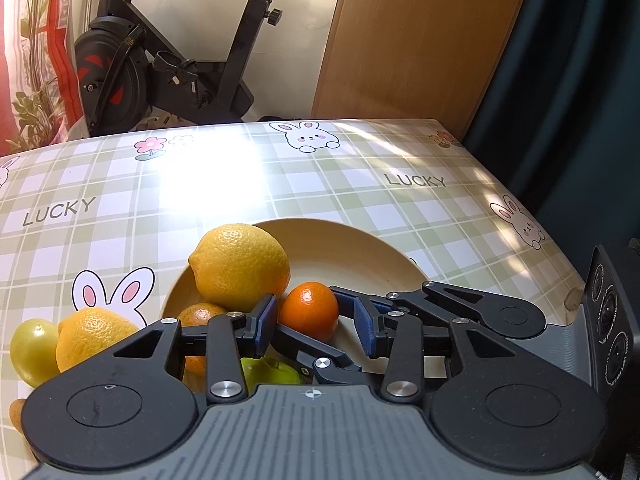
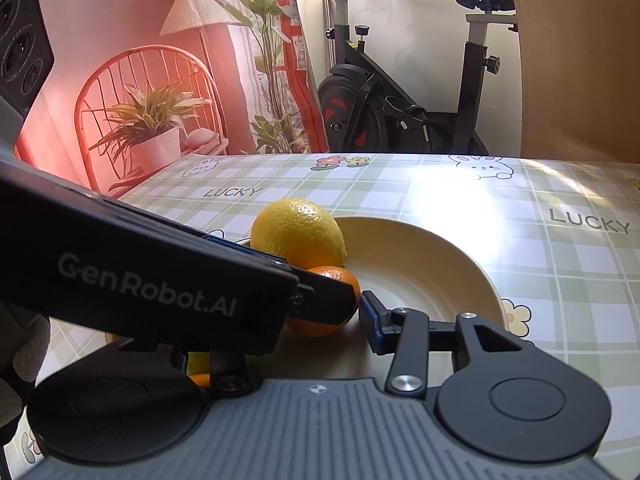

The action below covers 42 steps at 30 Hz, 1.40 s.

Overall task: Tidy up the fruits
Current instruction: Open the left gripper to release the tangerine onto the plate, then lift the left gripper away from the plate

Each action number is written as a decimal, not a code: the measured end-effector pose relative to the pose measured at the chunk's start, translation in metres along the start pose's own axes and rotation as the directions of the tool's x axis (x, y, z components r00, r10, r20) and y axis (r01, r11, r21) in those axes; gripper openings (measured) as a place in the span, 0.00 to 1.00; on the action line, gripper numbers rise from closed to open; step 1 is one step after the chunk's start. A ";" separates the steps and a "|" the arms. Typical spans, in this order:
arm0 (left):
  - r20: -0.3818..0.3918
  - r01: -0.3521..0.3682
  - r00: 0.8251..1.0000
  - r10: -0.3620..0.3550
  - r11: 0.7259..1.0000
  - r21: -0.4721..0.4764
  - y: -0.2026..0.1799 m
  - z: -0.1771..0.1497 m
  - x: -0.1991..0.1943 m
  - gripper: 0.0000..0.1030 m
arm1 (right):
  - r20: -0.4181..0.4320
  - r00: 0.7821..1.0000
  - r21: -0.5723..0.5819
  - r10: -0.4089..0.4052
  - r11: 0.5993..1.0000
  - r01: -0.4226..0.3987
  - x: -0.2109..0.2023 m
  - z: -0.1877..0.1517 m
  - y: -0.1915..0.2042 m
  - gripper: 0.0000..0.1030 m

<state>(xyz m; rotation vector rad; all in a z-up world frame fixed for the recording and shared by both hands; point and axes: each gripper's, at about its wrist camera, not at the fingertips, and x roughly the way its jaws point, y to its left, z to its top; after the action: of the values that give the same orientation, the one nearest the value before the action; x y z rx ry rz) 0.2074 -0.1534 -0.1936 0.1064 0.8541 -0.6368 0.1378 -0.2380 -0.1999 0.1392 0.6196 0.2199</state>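
Observation:
A cream plate (image 1: pixel 360 248) holds a big lemon (image 1: pixel 240 266), a small orange (image 1: pixel 310 314), a second orange (image 1: pixel 198 316) and a green fruit (image 1: pixel 268 372). My left gripper (image 1: pixel 316 320) is open just above the plate's near side, its pads either side of the small orange without touching. In the right wrist view the left gripper's body (image 2: pixel 140 272) crosses in front and hides my right gripper's left finger; the right finger (image 2: pixel 370 320) stands beside the small orange (image 2: pixel 328 304), close to the lemon (image 2: pixel 298 234) on the plate (image 2: pixel 440 272).
A second lemon (image 1: pixel 92 336), a yellow-green fruit (image 1: pixel 32 350) and a small brown thing (image 1: pixel 18 414) lie on the checked tablecloth (image 1: pixel 360 184) left of the plate. An exercise bike (image 1: pixel 160 60) stands beyond the table's far edge.

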 end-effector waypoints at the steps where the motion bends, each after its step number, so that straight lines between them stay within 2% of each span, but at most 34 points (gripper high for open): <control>1: 0.002 0.000 1.000 0.000 1.000 -0.002 0.000 0.000 -0.001 0.43 | 0.006 1.000 0.000 0.001 1.000 -0.001 -0.001 0.000 0.000 0.45; 8: 0.065 0.008 0.998 -0.008 1.000 -0.008 -0.002 0.004 -0.026 0.43 | 0.043 0.999 0.011 -0.006 1.000 0.005 -0.007 -0.003 -0.003 0.48; 12: 0.104 0.001 0.995 0.003 0.999 -0.042 0.010 0.000 -0.043 0.43 | 0.121 0.993 0.031 0.006 0.999 -0.010 -0.021 -0.007 -0.007 0.51; 14: 0.112 -0.013 0.994 0.020 0.998 -0.059 0.019 -0.002 -0.050 0.43 | 0.134 0.991 0.036 0.000 0.999 -0.005 -0.024 -0.008 -0.007 0.51; 20: 0.130 -0.054 0.989 0.071 0.990 -0.130 0.055 -0.015 -0.072 0.43 | 0.142 0.989 0.039 -0.029 0.999 0.024 -0.026 -0.008 -0.005 0.51; 30: 0.138 -0.146 0.974 0.178 0.966 -0.212 0.109 -0.035 -0.108 0.43 | 0.141 0.990 0.049 -0.030 0.999 0.023 -0.027 -0.008 -0.006 0.51; 34: 0.155 -0.147 0.970 0.188 0.959 -0.243 0.124 -0.041 -0.120 0.43 | 0.129 0.989 0.044 -0.070 0.997 0.065 -0.025 -0.006 -0.001 0.51; 42: 0.180 -0.136 0.965 0.190 0.953 -0.272 0.150 -0.049 -0.134 0.43 | 0.120 0.990 0.067 -0.069 0.996 0.062 -0.036 -0.007 0.010 0.51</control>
<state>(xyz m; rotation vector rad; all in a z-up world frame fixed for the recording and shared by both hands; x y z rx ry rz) 0.1944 0.0490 -0.1524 -0.1215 0.7129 -0.3687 0.1035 -0.2371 -0.1828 0.1920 0.5084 0.1269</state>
